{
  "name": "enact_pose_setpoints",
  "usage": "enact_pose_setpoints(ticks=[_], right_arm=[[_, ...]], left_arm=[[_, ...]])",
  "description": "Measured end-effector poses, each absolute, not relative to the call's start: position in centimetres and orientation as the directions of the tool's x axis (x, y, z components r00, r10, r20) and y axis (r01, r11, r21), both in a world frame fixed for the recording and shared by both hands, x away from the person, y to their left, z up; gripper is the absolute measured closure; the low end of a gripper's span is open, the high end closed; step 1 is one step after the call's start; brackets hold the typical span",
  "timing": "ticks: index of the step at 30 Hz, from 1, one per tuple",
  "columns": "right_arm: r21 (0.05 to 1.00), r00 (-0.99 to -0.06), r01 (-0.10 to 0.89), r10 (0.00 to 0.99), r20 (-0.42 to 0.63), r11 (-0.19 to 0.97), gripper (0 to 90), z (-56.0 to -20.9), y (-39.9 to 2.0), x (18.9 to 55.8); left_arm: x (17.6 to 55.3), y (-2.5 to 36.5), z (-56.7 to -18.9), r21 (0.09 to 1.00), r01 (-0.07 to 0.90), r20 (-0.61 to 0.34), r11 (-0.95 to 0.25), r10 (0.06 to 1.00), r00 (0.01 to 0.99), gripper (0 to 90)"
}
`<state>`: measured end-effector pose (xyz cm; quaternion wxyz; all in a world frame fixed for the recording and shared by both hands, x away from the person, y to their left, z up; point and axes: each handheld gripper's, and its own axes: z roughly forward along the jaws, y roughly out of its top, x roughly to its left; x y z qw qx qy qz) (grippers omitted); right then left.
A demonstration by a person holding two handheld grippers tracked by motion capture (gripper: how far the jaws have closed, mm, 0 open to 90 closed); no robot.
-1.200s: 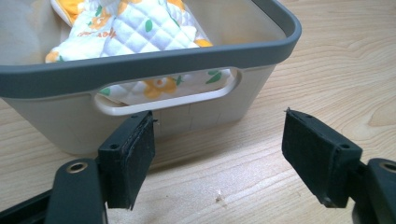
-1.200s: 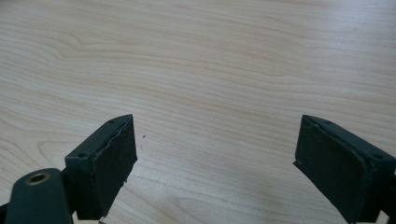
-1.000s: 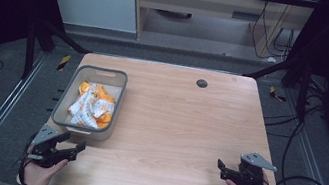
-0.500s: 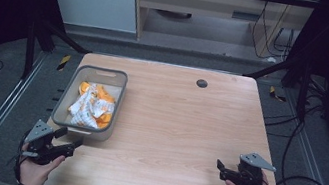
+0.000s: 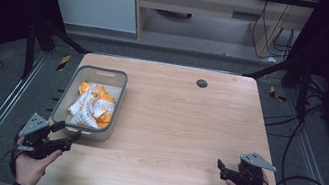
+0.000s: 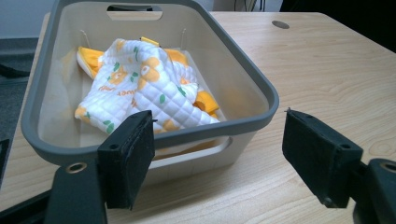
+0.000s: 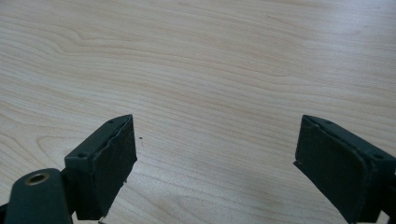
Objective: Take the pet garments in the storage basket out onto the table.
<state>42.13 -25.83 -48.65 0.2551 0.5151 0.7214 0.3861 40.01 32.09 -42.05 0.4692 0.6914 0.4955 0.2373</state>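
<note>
Lengthwise, a grey bin (image 5: 67, 94) holding a quilted cloth (image 5: 87, 107) is running from the tabletop's (image 5: 187, 126) near-left edge toward the far side. Left gripper (image 5: 61, 134) is hovering released by its near end; right gripper (image 5: 221, 166) is resting released, well apart.

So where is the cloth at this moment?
In the high view the cloth lies inside the grey bin on the table's left side, just ahead of the open left tongs.

grey bin (image 6: 243, 74), white quilted cloth (image 6: 154, 91) with orange flowers, pale wood table (image 5: 187, 126)
</note>
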Motion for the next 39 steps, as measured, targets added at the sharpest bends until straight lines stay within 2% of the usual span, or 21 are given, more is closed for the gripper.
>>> enact_pose_setpoints(ticks=[19,39], right_arm=[[0.819,-0.326,0.549,0.945,0.028,0.166,12.8,-48.6,-26.3,42.3],[0.813,-0.334,0.556,0.942,0.026,0.175,12.9,-48.7,-26.2,42.4]], left_arm=[[41.9,32.1,-40.1,0.886,0.455,-0.117,-0.09,0.906,0.407,25.0],[45.8,31.3,-38.3,0.85,0.499,-0.07,-0.166,0.905,0.42,24.5]])
